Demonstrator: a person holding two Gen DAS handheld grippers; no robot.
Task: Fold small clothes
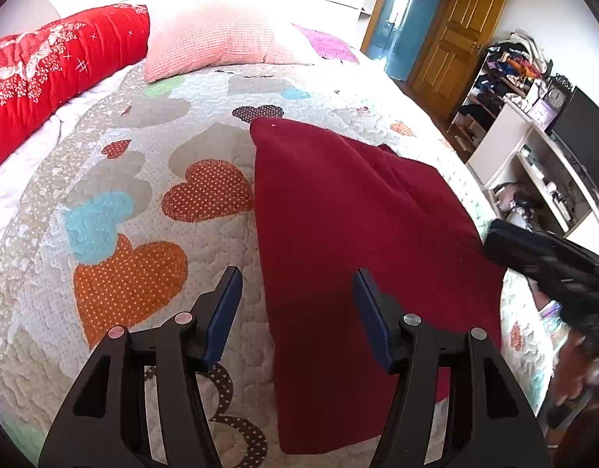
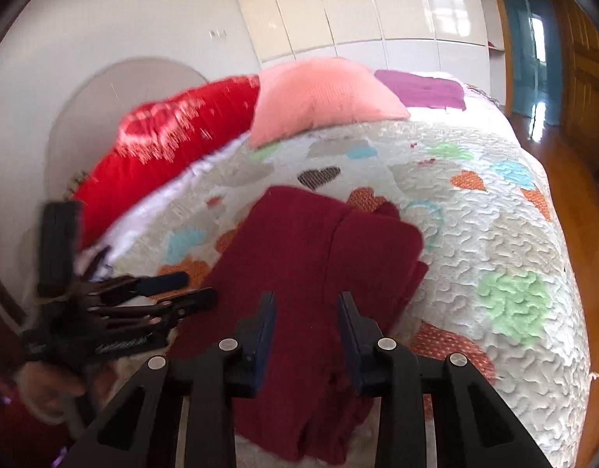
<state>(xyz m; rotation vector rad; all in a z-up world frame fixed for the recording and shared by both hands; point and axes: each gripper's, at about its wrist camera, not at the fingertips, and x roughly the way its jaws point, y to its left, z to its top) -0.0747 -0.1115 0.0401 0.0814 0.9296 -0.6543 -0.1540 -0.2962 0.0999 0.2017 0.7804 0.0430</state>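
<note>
Both tools over the dark red garment (image 1: 361, 234), nothing gripped yet

We hold the left gripper (image 1: 297, 304) and right gripper (image 2: 306, 325) wide open and empty above the garment, which lies partly folded on the heart-print quilt (image 1: 143, 202) (near its front edge); we judge a shallow pinch could catch only the top layer, undoing the fold
</note>
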